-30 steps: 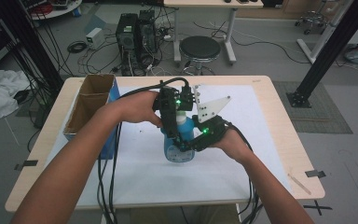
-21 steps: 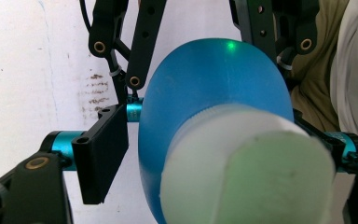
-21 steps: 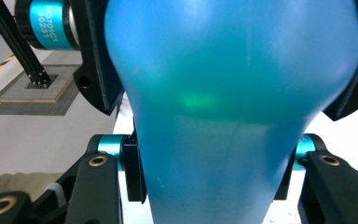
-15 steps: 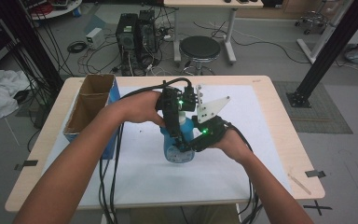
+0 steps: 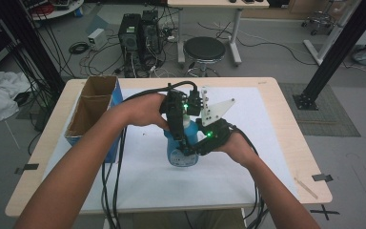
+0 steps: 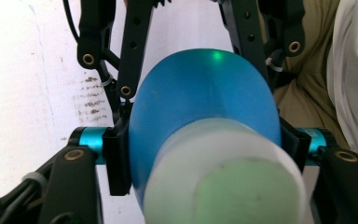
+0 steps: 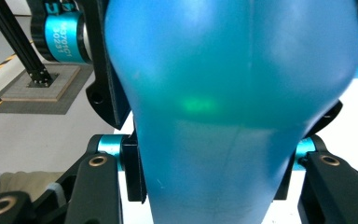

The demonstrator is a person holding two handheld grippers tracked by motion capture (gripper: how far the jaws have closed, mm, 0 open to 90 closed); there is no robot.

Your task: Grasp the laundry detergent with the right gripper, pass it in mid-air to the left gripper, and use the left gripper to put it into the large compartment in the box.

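Item: blue bottle point(image 5: 182, 151), smooth translucent plastic, bulbous body narrowing to a pale round cap point(image 6: 223, 186), standing upright mid-desk point(image 5: 286, 143) on the white sheet point(image 5: 147, 171). My right tool point(image 5: 190, 149) is clamped level across its lower body, while my left tool point(image 5: 183, 138) comes from above, its jaws having just closed in beside the neck under the cap. Both grips now seated, I judge uncapping comes next; cardboard box point(image 5: 93, 107) stands at desk's left edge.
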